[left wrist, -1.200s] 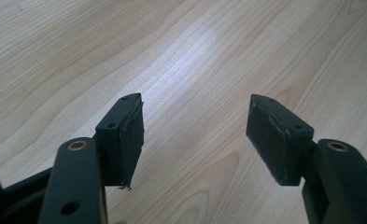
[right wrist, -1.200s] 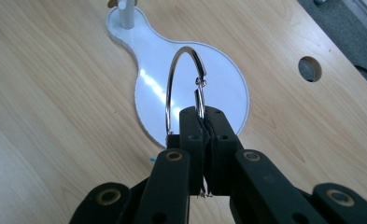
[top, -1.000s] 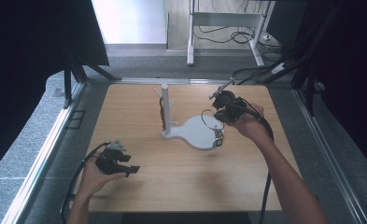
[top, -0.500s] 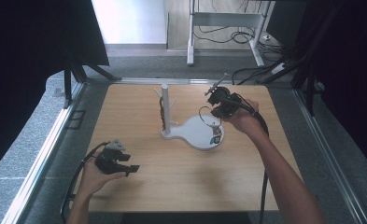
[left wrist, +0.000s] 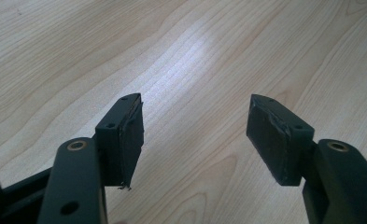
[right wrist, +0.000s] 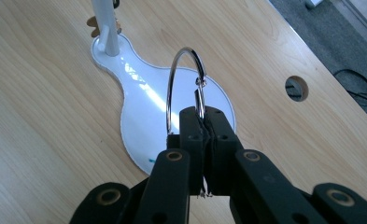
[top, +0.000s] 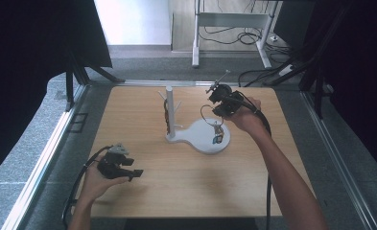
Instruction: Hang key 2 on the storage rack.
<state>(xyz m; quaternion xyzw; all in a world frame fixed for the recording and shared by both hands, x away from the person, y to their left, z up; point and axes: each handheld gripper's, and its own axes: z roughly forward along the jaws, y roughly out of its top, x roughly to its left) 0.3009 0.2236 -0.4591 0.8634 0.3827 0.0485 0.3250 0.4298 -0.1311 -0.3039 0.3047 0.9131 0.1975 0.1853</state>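
Pale wood table [top: 186,187] under dark curtains at both sides, grey floor and loose cables beyond the far edge.

Right tongs [right wrist: 203,122] shut tight on a metal key ring [right wrist: 185,79], gripped low on the loop near its clasp, the rest of the ring arching up and away past the tips. Seen from above, right tongs [top: 217,106] held up over the far right part of the table, ring [top: 207,114] dangling beneath them with small keys or tags [top: 218,134] hanging from it, too small to tell apart. Hangs right over the round end of a white stand base [top: 203,139], whether touching it cannot be told.

Just beyond and to the left of the right tongs: white post [top: 170,112] rising from the narrow end of that base, short pegs branching off it, something brown [top: 167,115] hung on one peg. Same post [right wrist: 102,25] and glossy base [right wrist: 144,112] ahead of the tips in the right gripper view, a round hole [right wrist: 297,87] in the tabletop off to the right.

Left tongs [left wrist: 194,126] spread wide, nothing between the pads, only bare wood grain below. From above, left tongs [top: 128,168] low over the near left part of the table, well apart from the stand and the ring, cable trailing back along the forearm.
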